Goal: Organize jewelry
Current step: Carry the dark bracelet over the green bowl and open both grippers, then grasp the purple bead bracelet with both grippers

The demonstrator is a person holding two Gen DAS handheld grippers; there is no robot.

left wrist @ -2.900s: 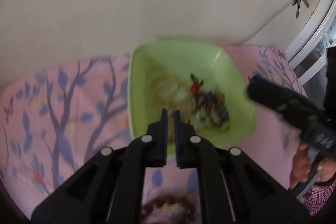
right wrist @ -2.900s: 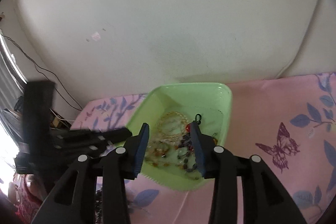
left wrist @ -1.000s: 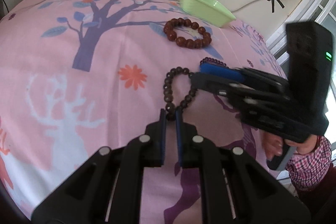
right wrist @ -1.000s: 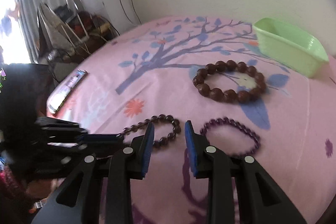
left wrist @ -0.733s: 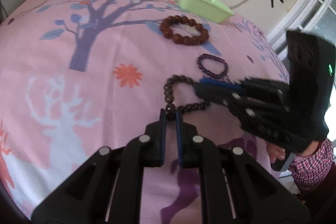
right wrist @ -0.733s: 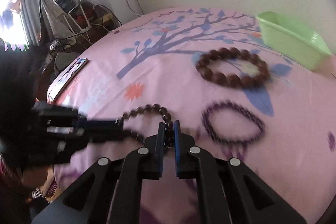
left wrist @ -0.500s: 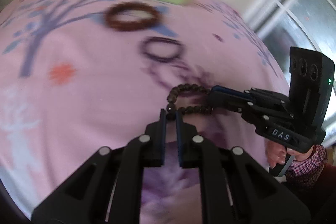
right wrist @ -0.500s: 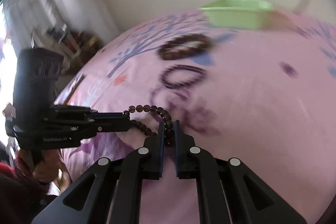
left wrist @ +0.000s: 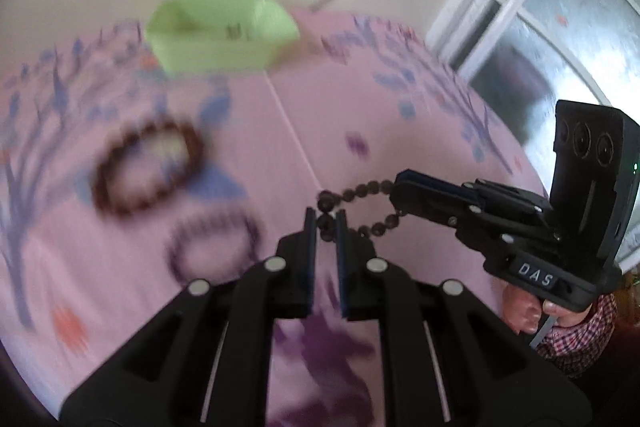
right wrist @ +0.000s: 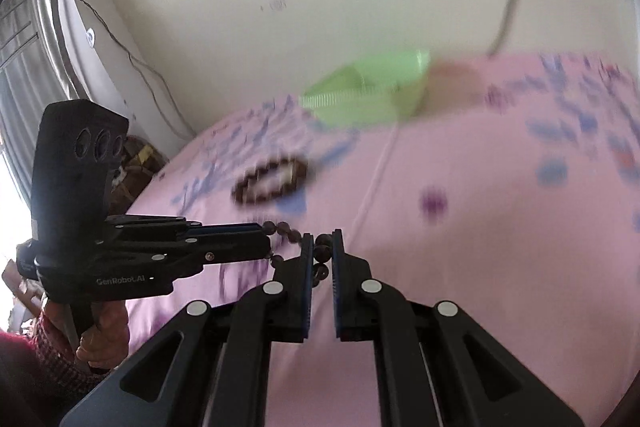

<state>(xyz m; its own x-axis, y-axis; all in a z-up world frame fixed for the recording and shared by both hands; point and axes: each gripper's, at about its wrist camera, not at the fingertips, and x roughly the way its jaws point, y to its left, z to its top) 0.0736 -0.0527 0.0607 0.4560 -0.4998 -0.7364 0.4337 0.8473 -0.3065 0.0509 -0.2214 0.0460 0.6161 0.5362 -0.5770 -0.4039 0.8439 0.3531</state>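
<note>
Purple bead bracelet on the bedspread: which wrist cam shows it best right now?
Left wrist view. The purple bracelet lies whole, though motion-blurred, on the pink bedspread, just left of the left gripper. In the right wrist view only a faint purple smear shows behind the grippers, too blurred and blocked to make out its loop.

You see three bead bracelets in all. One dark small-bead bracelet hangs between your two grippers: the left gripper and the right gripper, each clamped on it. One large brown bead bracelet lies on the sheet. One purple bead bracelet lies near it, blurred. You have one green tray at the far edge of one pink patterned sheet. Two hands show, one on each handle: the right hand and the left hand.
</note>
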